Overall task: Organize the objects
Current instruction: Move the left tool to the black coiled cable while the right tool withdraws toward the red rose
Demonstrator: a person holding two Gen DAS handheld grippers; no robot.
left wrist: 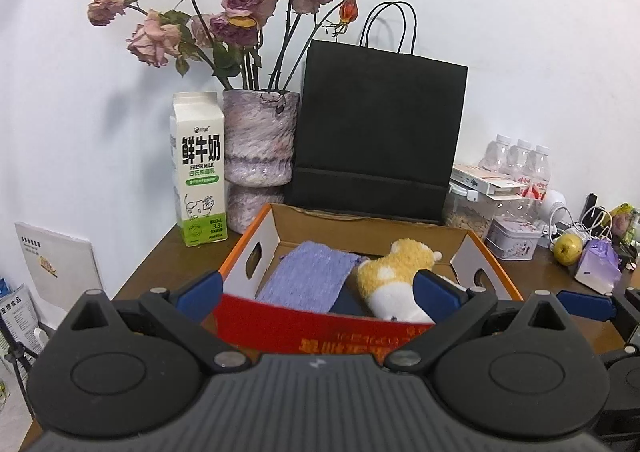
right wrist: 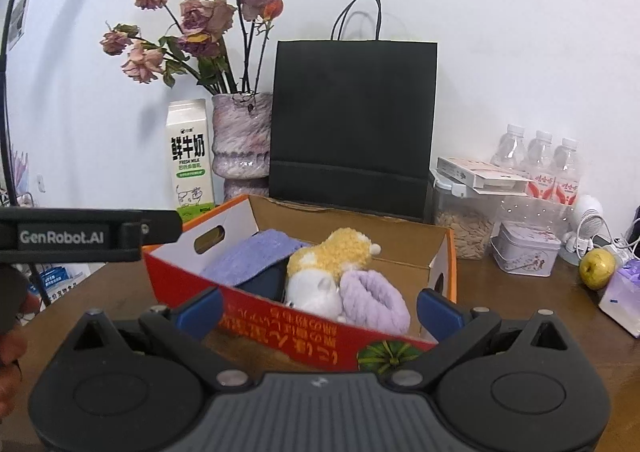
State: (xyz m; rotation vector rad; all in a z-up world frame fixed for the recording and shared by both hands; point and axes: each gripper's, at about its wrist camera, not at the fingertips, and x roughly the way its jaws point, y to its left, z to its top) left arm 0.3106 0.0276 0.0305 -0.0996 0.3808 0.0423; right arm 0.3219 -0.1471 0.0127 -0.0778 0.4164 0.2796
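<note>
**Reaching into the box: both grippers face its near wall**

Looking along your left gripper [left wrist: 316,292], you have both blue fingers spread wide and nothing between them. The cardboard box [left wrist: 472,248] sits straight ahead on the tabletop, its red near wall just beyond the fingertips. Inside, the blue cloth [left wrist: 308,280] lies toward the box's left side, its long axis running from the near wall to the far wall. The yellow-and-white plush toy [left wrist: 396,280] lies beside it, toward the right, close against your right-hand fingertip. Either thing is forward and slightly down from this gripper.

Looking along your right gripper [right wrist: 320,308], it too is released and empty. The box [right wrist: 440,252] is turned a little, its near right corner closest to you. A lilac knitted slipper [right wrist: 376,300] rests at that near right corner, touching the plush toy [right wrist: 328,264], with the blue cloth [right wrist: 252,256] leaning toward the left wall. I judge your right gripper nearer the slipper and your left gripper [right wrist: 88,236], visible at the left edge, nearer the cloth.
</note>
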